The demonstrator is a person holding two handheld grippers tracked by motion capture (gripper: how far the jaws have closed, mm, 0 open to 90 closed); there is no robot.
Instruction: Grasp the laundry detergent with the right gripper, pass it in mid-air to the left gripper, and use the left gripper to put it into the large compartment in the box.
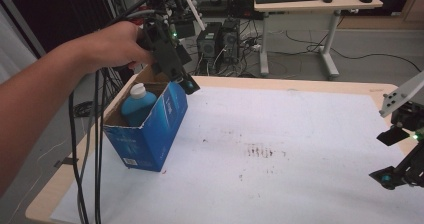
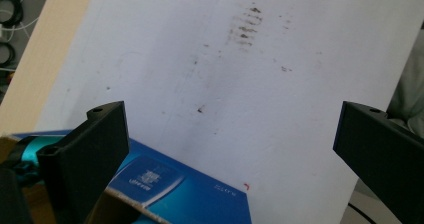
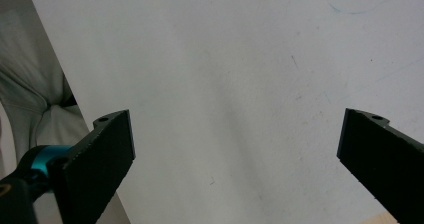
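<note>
- The bench (image 1: 300, 86) carries a white sheet (image 1: 300, 149) with a patch of dark smudges near its middle; the far part of the room holds a desk and computer towers.
- The open blue box (image 1: 150, 129) stands upright at the left end of the bench, close to the left edge, its top flaps folded out.
- The blue bottle (image 1: 136, 104) with a white cap sits upright inside that box, its long axis running straight up and its cap about level with the box's rim.
- Your left gripper (image 1: 185, 81) hangs just above the box's far right corner; in the left gripper view the box's blue wall (image 2: 165, 184) lies below and toward the left finger (image 2: 92, 154).
- Its fingers are spread wide with nothing between them, so they grip neither box nor bottle.
- The bottle lies below and to the left of those fingers, so I judge this is the hand for any next reach into the box.
- Your right gripper (image 1: 387, 176) sits at the bench's right edge, well apart from the box, fingers (image 3: 100, 154) wide apart and empty over bare white sheet.
</note>
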